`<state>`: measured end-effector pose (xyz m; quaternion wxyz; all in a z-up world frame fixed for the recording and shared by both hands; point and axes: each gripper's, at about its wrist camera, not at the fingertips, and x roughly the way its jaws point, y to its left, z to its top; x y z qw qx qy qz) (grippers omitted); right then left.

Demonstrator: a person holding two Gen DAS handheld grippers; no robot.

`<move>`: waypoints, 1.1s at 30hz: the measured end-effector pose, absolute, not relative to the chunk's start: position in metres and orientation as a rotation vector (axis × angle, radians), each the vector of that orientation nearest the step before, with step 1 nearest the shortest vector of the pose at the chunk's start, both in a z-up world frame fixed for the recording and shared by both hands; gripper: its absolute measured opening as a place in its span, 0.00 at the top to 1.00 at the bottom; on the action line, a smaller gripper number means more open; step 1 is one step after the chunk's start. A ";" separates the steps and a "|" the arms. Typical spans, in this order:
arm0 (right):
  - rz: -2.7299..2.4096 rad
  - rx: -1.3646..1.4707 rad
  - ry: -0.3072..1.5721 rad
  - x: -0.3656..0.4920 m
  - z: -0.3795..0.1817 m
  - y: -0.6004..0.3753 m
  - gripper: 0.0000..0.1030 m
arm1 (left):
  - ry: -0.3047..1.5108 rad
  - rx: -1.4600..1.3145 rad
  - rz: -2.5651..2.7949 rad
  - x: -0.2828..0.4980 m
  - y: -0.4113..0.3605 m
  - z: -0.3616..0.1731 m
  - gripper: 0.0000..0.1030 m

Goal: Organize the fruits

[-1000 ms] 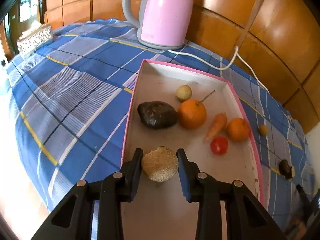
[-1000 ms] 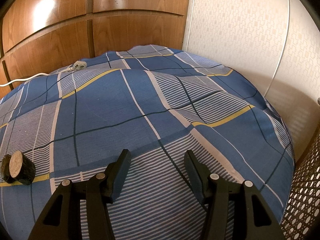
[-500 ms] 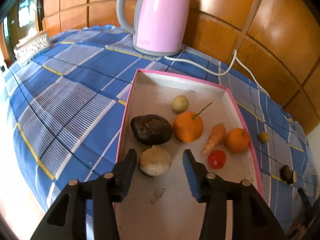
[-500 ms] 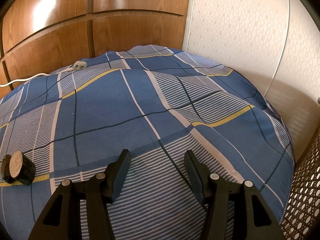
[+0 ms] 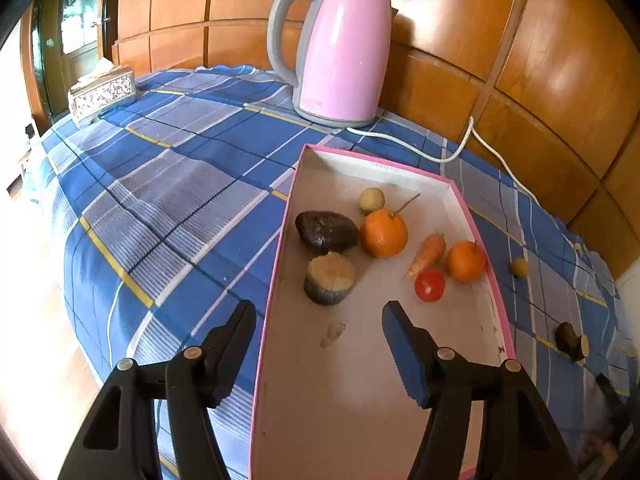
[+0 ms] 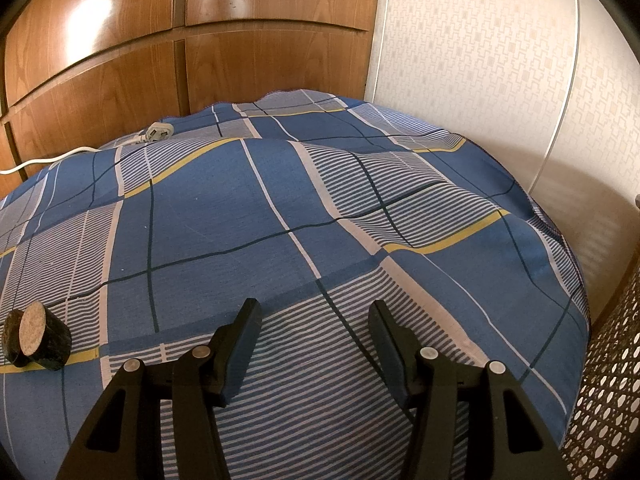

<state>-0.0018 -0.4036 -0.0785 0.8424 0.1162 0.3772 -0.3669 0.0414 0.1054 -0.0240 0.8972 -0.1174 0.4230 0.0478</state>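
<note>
A pink-rimmed tray lies on the blue checked cloth. In it rest a cut dark fruit half, a whole dark fruit, two oranges, a carrot, a red tomato and a small pale fruit. My left gripper hangs just short of the cut half, its jaws opening with nothing between them. Right of the tray on the cloth lie a small yellow fruit and another cut dark half. That half sits far left of my open, empty right gripper.
A pink kettle stands behind the tray, its white cord trailing right to a plug. An ornate tissue box sits far left. Wooden panels back the table. A woven basket stands at the cloth's right edge.
My left gripper let go of the cut dark half, spread its jaws and drew back and up; the half now rests in the tray. The right gripper has not moved.
</note>
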 end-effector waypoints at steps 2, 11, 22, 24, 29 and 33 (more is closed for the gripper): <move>-0.775 0.246 0.797 -0.002 -0.079 -0.404 0.45 | 0.873 -0.239 0.095 0.037 0.103 -0.023 0.35; -0.775 0.246 0.797 -0.002 -0.079 -0.403 0.45 | 0.865 -0.244 0.074 0.023 0.096 -0.023 0.29; -0.776 0.246 0.797 -0.002 -0.079 -0.403 0.45 | 0.878 -0.261 0.085 0.017 0.102 -0.029 0.27; -0.776 0.246 0.797 -0.002 -0.079 -0.403 0.45 | 0.880 -0.267 0.089 0.016 0.104 -0.030 0.27; -0.776 0.246 0.797 -0.002 -0.079 -0.403 0.45 | 0.877 -0.280 0.103 0.014 0.110 -0.031 0.26; -0.775 0.246 0.799 -0.002 -0.079 -0.403 0.45 | 0.875 -0.290 0.115 0.012 0.114 -0.032 0.24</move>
